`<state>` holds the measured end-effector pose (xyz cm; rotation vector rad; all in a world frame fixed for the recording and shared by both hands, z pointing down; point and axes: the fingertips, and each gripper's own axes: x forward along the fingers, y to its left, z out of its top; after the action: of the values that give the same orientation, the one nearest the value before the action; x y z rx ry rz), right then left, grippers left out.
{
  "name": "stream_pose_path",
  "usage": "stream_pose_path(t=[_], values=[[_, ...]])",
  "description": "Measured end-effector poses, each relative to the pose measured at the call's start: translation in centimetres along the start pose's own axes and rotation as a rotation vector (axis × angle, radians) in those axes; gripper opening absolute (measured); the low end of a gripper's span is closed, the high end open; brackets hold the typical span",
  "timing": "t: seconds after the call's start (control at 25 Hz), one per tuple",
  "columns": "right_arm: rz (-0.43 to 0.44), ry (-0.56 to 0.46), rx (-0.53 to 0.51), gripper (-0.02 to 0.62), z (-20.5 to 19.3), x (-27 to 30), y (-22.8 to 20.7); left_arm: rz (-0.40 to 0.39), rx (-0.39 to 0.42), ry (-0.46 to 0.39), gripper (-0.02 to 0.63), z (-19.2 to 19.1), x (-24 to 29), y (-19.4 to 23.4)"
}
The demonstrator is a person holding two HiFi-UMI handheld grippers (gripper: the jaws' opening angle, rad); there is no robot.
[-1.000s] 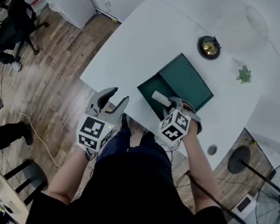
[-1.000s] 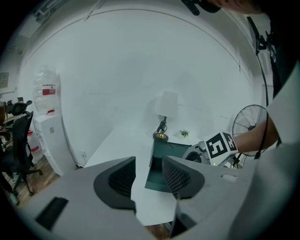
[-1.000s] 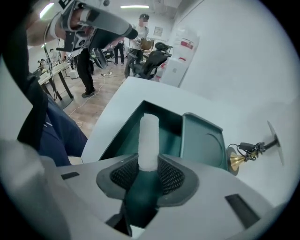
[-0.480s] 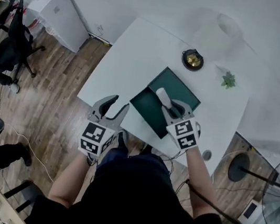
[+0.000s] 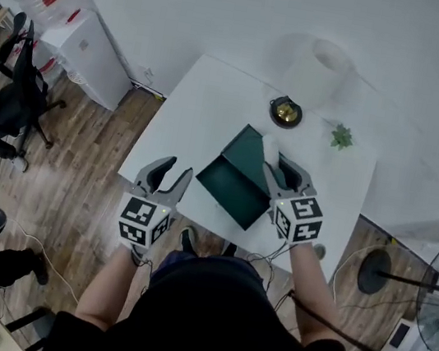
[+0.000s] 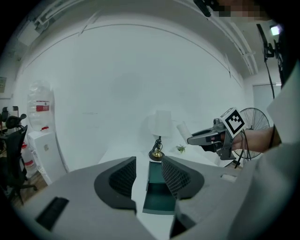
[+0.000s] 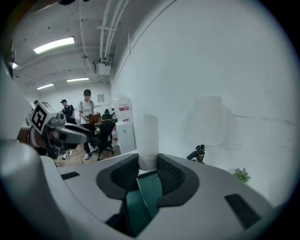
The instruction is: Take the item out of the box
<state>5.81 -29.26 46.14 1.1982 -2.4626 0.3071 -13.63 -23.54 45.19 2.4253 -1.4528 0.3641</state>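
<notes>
Over the box (image 5: 232, 188), toward its 1 o'clock corner, my right gripper (image 5: 278, 164) has lifted the white cylinder (image 5: 270, 147) out (still clamped tight). Left gripper (image 5: 165, 176) hangs spread, empty. Extraction looks basically done.

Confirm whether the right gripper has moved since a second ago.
Yes. The right gripper, shut on the white cylinder, went from the green box's near edge to its far edge, toward the lamp base.
</notes>
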Motion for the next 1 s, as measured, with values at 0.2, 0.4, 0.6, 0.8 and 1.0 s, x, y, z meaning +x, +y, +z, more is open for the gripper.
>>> stream_pose_path(t=[0.2,0.4,0.6,0.8,1.0], values=[[-0.013,-0.121,0.035,0.126,3.9,-2.1,-0.7,-0.005,0.010,-0.028,0.166,1.4,-0.3,-0.6],[-0.022,-0.209,0.027,0.126,6.9,-4.1,-0.9,-0.009,0.035,-0.074,0.164,4.1,-0.8,-1.1],[-0.050,-0.315,0.016,0.126,10.1,-6.0,-1.4,-0.014,0.068,-0.142,0.164,7.7,-0.9,-1.1],[-0.100,-0.412,-0.018,0.126,13.1,-7.9,-2.6,-0.007,0.121,-0.211,0.163,11.2,-0.5,-0.7],[-0.140,-0.478,-0.054,0.126,15.8,-10.1,-3.2,-0.013,0.194,-0.289,0.158,15.8,-0.2,-1.3]])
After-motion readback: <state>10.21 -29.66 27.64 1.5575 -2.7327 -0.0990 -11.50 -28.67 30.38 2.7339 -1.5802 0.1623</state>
